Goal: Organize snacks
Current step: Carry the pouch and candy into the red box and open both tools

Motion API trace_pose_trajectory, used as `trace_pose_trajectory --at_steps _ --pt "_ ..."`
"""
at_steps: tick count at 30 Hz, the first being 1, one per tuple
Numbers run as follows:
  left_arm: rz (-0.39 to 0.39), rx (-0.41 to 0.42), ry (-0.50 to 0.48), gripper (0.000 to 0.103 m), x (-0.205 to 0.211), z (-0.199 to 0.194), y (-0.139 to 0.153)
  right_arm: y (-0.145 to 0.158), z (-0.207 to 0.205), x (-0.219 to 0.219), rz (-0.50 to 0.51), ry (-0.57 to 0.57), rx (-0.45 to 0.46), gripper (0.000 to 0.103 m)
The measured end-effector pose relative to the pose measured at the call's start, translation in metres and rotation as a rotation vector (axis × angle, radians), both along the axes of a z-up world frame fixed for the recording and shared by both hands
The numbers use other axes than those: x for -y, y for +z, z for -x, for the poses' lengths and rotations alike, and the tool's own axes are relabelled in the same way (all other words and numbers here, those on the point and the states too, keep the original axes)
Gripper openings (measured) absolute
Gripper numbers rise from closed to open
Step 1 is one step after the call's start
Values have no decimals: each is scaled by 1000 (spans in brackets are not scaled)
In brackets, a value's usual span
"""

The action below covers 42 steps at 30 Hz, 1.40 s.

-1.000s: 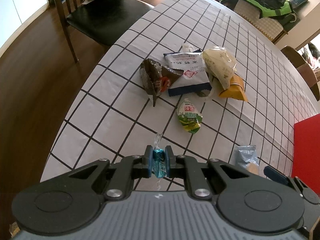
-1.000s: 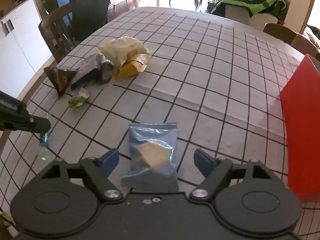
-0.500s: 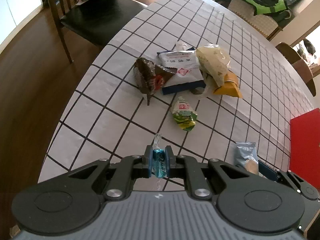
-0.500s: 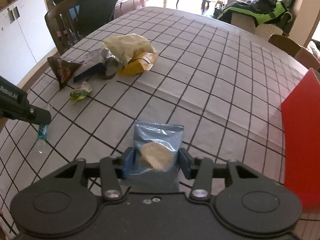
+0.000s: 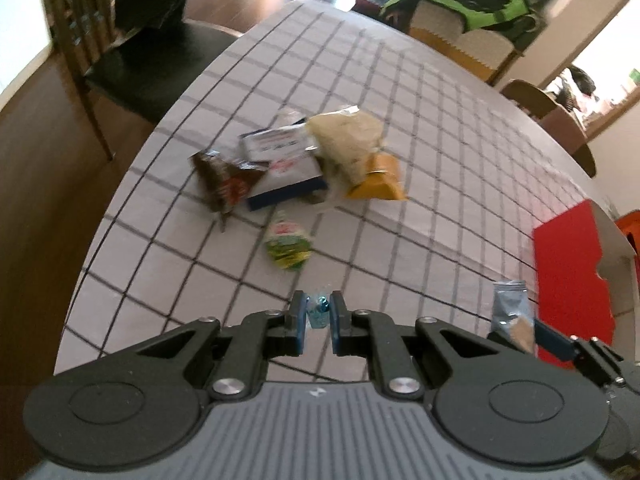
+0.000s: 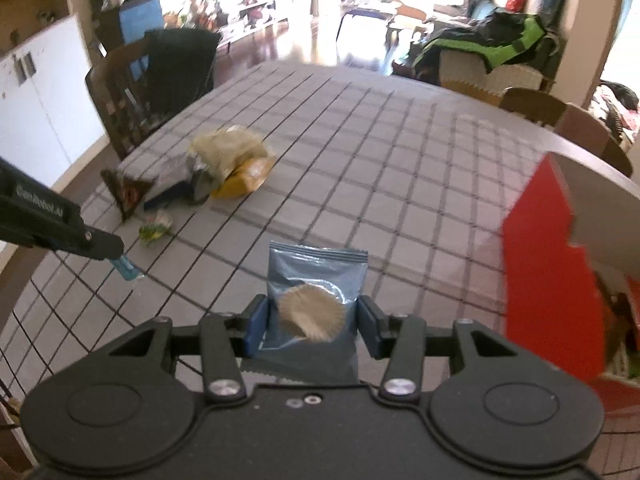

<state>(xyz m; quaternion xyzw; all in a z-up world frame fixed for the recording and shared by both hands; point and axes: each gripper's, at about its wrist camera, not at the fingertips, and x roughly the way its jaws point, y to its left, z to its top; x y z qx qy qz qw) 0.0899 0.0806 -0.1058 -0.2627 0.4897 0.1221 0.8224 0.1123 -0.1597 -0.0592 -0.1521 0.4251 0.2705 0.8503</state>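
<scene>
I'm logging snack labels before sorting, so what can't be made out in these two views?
- Print on the white-and-blue packet: left wrist view, motion blur.
- Inside of the red cardboard box: both views, cut by the right edge.
- Lower part of the grey-blue biscuit pouch: right wrist view, behind the right gripper.

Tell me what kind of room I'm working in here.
Most likely a home dining area opening onto a living room: a dining table under a grid-pattern cloth, wooden chairs around it, and jackets heaped on furniture behind. Loose snack packets lie on the cloth.
</scene>
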Motion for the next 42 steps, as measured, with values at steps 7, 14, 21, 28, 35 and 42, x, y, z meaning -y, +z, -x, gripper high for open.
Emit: trace_pose_trajectory --at_steps 7,14,21,28,35,42 --pt "-6 48 -73 12 34 -14 25 32 -9 46 -51 -60 36 47" --pt "-6 117 -195 12 92 -38 60 59 -22 97 -72 -106 90 47" --pt "-13 178 -326 12 159 -64 88 73 -42 154 -76 -174 142 47" --pt "-40 218 -440 12 230 -95 105 72 -66 211 -74 -243 154 47" --pt "-57 198 -532 12 290 -128 99 63 -91 260 -65 -297 138 47" --pt "-79 157 -574 12 327 -158 82 48 -113 284 -21 -301 118 47"
